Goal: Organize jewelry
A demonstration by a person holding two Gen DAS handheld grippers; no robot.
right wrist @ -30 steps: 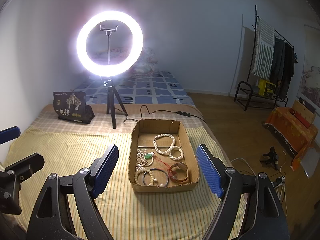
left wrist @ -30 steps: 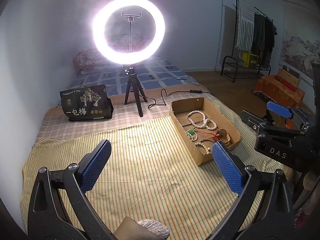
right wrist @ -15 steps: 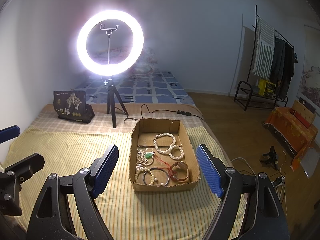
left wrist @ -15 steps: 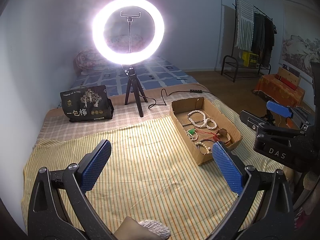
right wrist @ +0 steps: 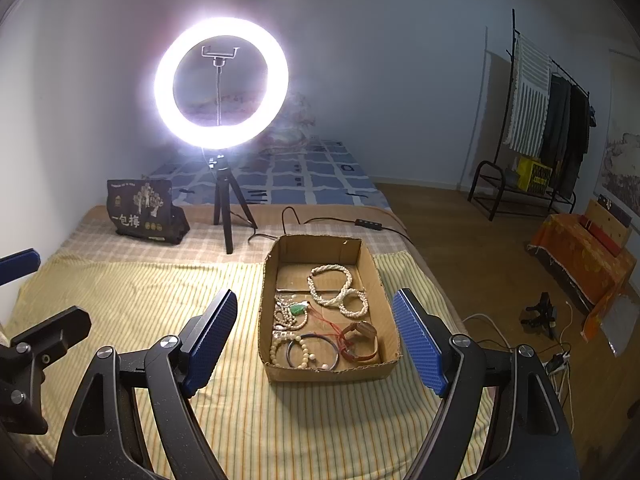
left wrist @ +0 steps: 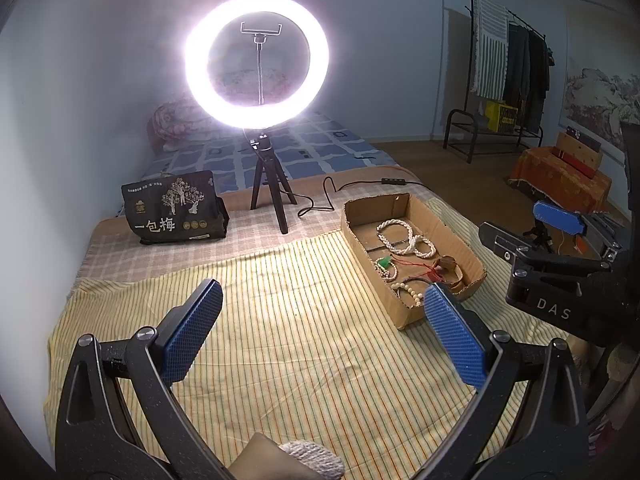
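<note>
Down on the bed, all the jewelry sits inside a shallow cardboard box on the striped yellow cloth. At the far end are two pale bead bracelets touching each other. Mid-box there's a heap of small beads with a green pendant and a red cord trailing off it. Nearest the person there's a chunky bead bracelet, a thin dark bangle overlapping it, and a brown bangle.

The right claw hangs above the near end of the box, jaws spread wide, gripping nothing. The left claw is off to the side over bare cloth, also spread wide and empty. Behind the box are a ring light on a tripod and a dark printed bag.

Honestly can't tell if this is sorted or about to be sorted: pieces all in one box fits both.

What I'd worry about:
- that red cord is draped across its neighbours, so lifting one piece could drag others along
- the bangle and bead bracelet overlap, so it'd be easy to pinch both
- the box looks light and the bed is soft, so a nudge on the wall could slide or tip it
</note>
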